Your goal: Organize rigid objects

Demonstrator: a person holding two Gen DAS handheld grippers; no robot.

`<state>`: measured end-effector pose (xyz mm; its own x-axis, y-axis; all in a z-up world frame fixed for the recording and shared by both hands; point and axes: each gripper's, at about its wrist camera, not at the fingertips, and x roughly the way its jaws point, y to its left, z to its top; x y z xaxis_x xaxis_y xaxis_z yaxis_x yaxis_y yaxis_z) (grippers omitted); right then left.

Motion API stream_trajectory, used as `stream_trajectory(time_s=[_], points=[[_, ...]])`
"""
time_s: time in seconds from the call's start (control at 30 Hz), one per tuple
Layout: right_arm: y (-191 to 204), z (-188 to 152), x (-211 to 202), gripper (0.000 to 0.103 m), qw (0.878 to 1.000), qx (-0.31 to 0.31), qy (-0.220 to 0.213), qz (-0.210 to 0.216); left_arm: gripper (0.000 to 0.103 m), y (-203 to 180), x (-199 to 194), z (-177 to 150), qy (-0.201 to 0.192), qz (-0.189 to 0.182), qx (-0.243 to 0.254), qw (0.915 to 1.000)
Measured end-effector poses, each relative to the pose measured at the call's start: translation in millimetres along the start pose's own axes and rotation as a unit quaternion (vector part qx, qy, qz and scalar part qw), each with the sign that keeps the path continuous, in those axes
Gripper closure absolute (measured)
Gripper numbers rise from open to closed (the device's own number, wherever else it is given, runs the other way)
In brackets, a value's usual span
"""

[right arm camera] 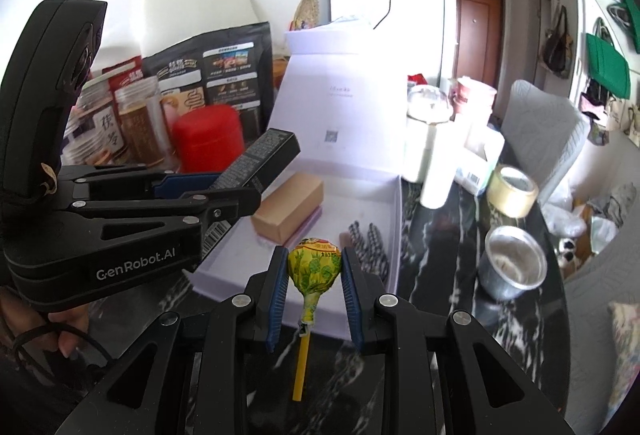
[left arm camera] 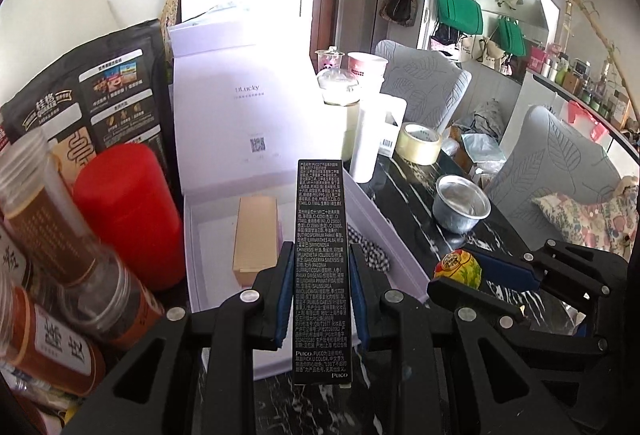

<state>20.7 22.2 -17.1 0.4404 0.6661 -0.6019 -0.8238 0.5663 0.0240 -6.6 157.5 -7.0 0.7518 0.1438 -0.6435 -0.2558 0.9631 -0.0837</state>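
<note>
In the left wrist view my left gripper [left arm camera: 322,259] is shut on a long black carton [left arm camera: 320,219] printed with white text, held upright above the near edge of an open white gift box [left arm camera: 212,235]. A tan box [left arm camera: 256,235] lies inside it. In the right wrist view my right gripper [right arm camera: 314,255] is shut on the yellow-wrapped head of a lollipop [right arm camera: 315,263], whose stick hangs down toward me. Beyond it are the white gift box [right arm camera: 360,203] and tan box [right arm camera: 290,205]. The left gripper [right arm camera: 236,191] holds the black carton [right arm camera: 260,159] to the left. The right gripper [left arm camera: 464,275] and lollipop [left arm camera: 456,267] show low right.
A red canister [left arm camera: 128,211], several jars [left arm camera: 52,219] and a black pouch [left arm camera: 104,87] crowd the left. On the black marble table [left arm camera: 416,211] stand a metal cup [left arm camera: 460,203], a tape roll [left arm camera: 420,143] and a white bottle [left arm camera: 366,139]. Grey chairs [left arm camera: 552,155] stand beyond.
</note>
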Motion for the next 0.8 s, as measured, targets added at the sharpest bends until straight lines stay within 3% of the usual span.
stream_trajectory(time_s=[0.6, 0.8], points=[[-18, 41, 23, 0.077, 1.000, 0.007, -0.024, -0.009, 0.078, 11, 29, 42, -0.013, 0.004, -0.001, 0.9999], [-25, 52, 35, 0.077, 1.000, 0.014, -0.026, -0.010, 0.078, 19, 39, 57, -0.020, 0.020, 0.000, 0.9996]])
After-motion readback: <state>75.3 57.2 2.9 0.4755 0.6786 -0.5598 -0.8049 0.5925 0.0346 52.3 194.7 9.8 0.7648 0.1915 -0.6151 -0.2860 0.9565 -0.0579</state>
